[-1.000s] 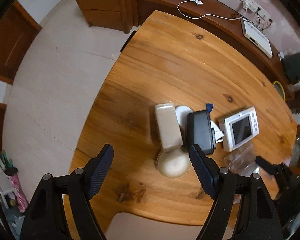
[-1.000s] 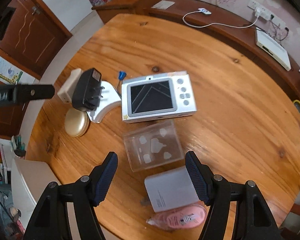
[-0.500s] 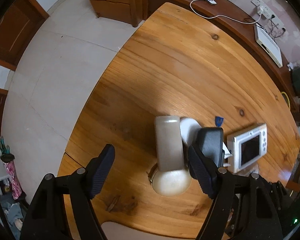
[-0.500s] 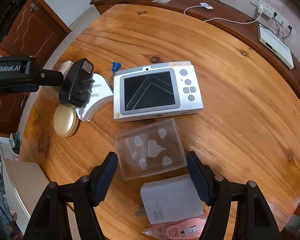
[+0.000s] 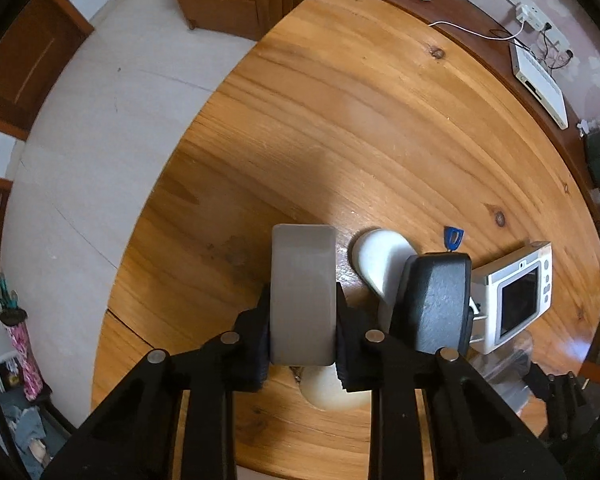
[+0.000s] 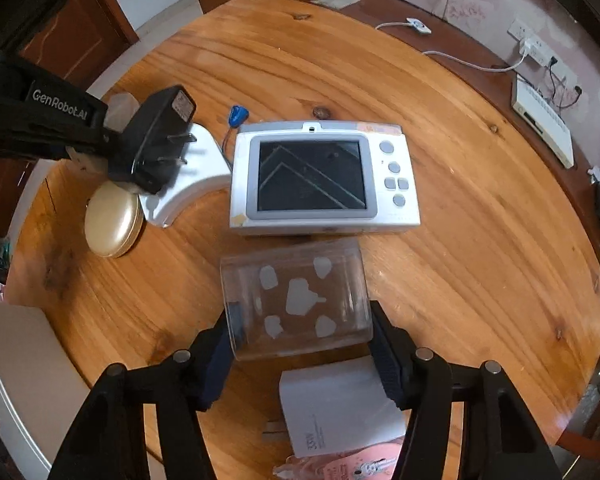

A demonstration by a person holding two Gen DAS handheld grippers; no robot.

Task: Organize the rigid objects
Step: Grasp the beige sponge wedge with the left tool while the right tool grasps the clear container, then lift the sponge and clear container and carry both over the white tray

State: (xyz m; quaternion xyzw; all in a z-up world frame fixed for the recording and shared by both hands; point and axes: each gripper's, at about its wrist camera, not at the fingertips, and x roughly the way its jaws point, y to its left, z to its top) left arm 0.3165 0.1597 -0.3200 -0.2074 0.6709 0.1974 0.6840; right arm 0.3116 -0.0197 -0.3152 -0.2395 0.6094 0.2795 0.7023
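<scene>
Round wooden worktop (image 6: 480, 208), near edge cut off by frame. White screen device (image 6: 324, 178) flat at centre. Clear plastic box (image 6: 296, 304) between right gripper (image 6: 300, 354) fingers, closing in; contact hard to judge through transparent walls. Left gripper (image 5: 302, 340) fingers clamped on beige block (image 5: 303, 292). Black plug adapter (image 5: 436, 300) just beside. Cream oval case (image 6: 112, 224) half hidden under block.

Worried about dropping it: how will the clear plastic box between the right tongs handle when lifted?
The clear plastic box looks thin-walled and empty, so probably light and may flex. Its glossy sides could slip against the closing right tongs. Flat-bottomed, it's unlikely to roll.
</scene>
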